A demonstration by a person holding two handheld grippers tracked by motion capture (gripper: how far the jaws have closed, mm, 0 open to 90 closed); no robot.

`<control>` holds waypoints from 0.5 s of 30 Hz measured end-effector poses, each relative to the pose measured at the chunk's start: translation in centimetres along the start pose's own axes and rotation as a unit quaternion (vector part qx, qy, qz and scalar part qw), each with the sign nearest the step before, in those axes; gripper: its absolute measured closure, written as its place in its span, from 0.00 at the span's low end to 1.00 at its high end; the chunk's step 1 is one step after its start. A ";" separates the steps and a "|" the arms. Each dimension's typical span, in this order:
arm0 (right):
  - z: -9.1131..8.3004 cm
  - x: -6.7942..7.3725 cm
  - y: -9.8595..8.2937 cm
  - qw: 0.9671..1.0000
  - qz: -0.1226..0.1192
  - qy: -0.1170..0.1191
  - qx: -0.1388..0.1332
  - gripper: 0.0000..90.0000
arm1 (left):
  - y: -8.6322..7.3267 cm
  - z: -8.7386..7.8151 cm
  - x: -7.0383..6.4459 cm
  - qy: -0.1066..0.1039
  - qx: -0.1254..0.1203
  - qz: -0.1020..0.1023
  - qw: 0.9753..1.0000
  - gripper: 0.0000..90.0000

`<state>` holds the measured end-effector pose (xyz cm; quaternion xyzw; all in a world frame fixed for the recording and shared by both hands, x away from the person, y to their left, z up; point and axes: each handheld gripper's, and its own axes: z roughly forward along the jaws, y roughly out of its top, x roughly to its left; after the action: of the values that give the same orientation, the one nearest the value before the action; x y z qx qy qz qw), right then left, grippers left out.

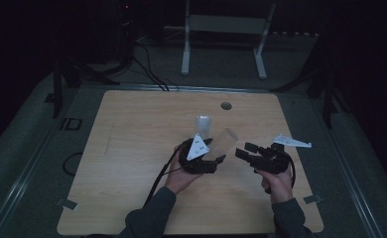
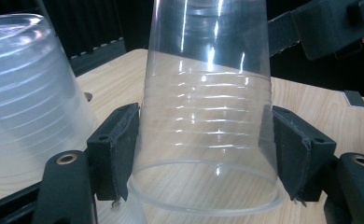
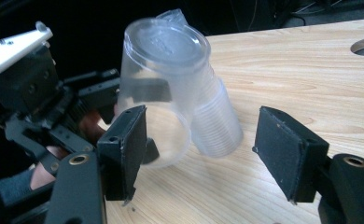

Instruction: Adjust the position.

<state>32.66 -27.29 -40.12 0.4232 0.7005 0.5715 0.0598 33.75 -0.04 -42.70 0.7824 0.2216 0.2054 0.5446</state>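
Note:
A single clear plastic cup lies on its side above the wooden table, and my left gripper is shut on it near the rim, pads pressing both walls. In the high view this cup points up and right from the left gripper. An upside-down stack of clear cups stands just behind it, and this stack is at the left in the left gripper view. My right gripper is open, just right of the held cup, with nothing between its pads. The stack sits behind.
A round cable hole sits near the table's far edge. Beyond the table stands a white frame stand, with cables on the dark floor. The left half of the tabletop is bare wood.

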 end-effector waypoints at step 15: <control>-0.2 0.3 0.4 0.997 -0.055 -0.046 0.030 0.39 | 0.3 -0.8 0.4 -0.022 0.012 0.004 1.000 0.34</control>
<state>32.49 -27.26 -39.58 0.4112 0.7364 0.5256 0.1107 33.67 0.67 -42.10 0.7942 0.2089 0.1881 0.5387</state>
